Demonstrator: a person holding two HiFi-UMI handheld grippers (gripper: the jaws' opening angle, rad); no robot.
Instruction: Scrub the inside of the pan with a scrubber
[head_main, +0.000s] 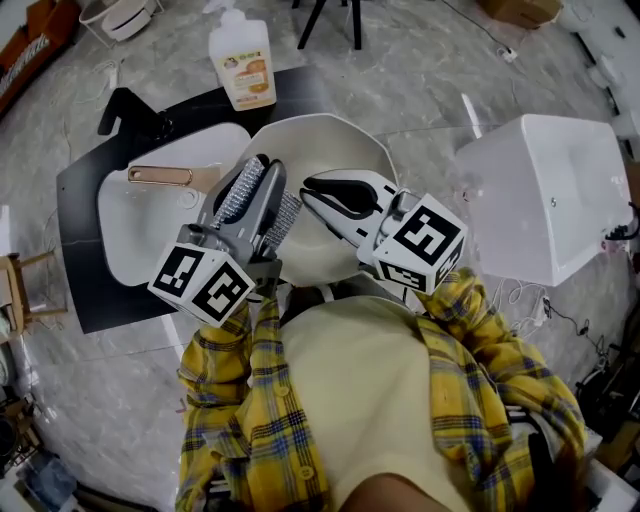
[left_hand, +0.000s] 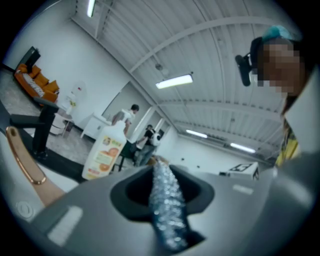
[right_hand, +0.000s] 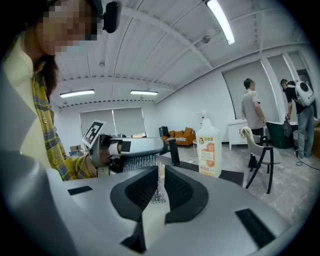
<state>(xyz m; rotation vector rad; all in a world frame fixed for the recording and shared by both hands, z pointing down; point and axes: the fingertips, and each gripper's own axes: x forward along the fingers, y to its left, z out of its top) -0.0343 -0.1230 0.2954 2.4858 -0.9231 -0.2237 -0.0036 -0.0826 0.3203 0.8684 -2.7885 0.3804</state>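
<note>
Shows a round cream pan (head_main: 330, 145) up in front of a yellow checked shirt (head_main: 480, 340) and over a black mat (head_main: 85, 200). Cannot tell if the pan touches the mat. Pinches the pan's near rim in the right gripper (head_main: 318, 195), with the jaws nearly all the way together on the thin cream edge. Holds a shiny silver scrubber (head_main: 240, 192) in the left gripper (head_main: 262, 172), with the jaws a little bit apart and pressed on it. Lets the mesh puff out on both sides of those jaws. Keeps the scrubber over the pan's left part, just beside the right gripper. Hard to tell if the mesh touches the cream inside.

Further left, shows a tan handle (head_main: 205, 178) with a pink-gold loop, lying over a white tub (head_main: 130, 235) on the mat. Behind the pan, a soap bottle (head_main: 242, 62) with oranges on its label, standing up. Off to the right, well apart, a big white box (head_main: 545, 190).
</note>
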